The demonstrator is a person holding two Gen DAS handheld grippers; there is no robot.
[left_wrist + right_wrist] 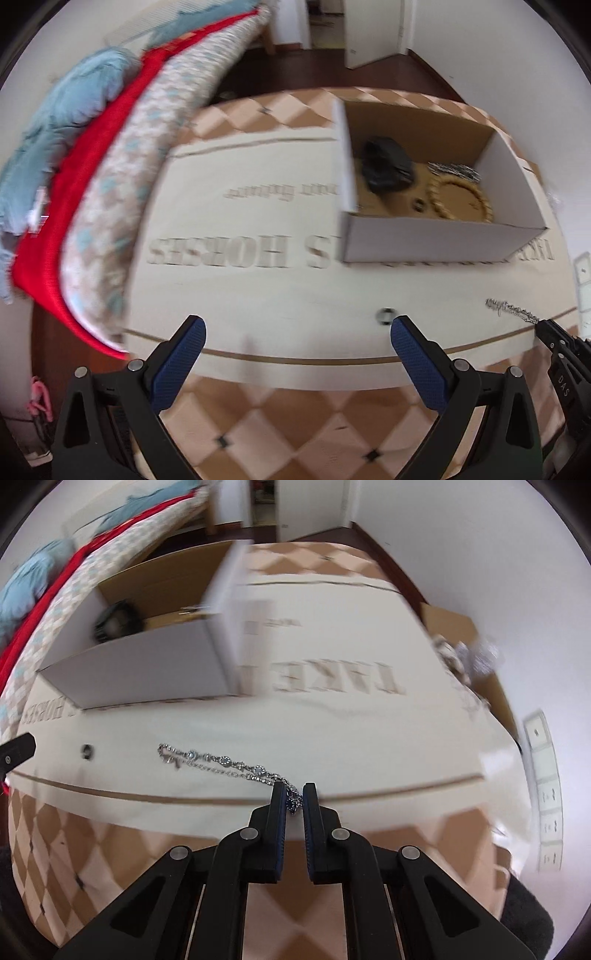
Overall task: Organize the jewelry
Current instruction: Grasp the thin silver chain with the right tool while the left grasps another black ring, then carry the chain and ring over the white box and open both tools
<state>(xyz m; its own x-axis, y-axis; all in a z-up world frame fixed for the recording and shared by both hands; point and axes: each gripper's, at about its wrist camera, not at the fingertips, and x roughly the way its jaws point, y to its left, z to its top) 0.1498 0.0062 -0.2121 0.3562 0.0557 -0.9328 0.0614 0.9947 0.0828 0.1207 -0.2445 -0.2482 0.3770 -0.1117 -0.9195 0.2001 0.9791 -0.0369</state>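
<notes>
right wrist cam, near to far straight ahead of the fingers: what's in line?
right gripper shut on the silver bracelet → white cardboard box → doorway

Box (147, 664) motion-blurred; black item (118, 622) inside unidentifiable; small ring (87, 752) too tiny to identify.

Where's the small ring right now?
In the left wrist view the ring lies on the tablecloth, just beyond the open left gripper's right fingertip, nearer than the box.

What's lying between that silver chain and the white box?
Nothing: in the right wrist view, only bare cream cloth separates the chain from the white box.
</notes>
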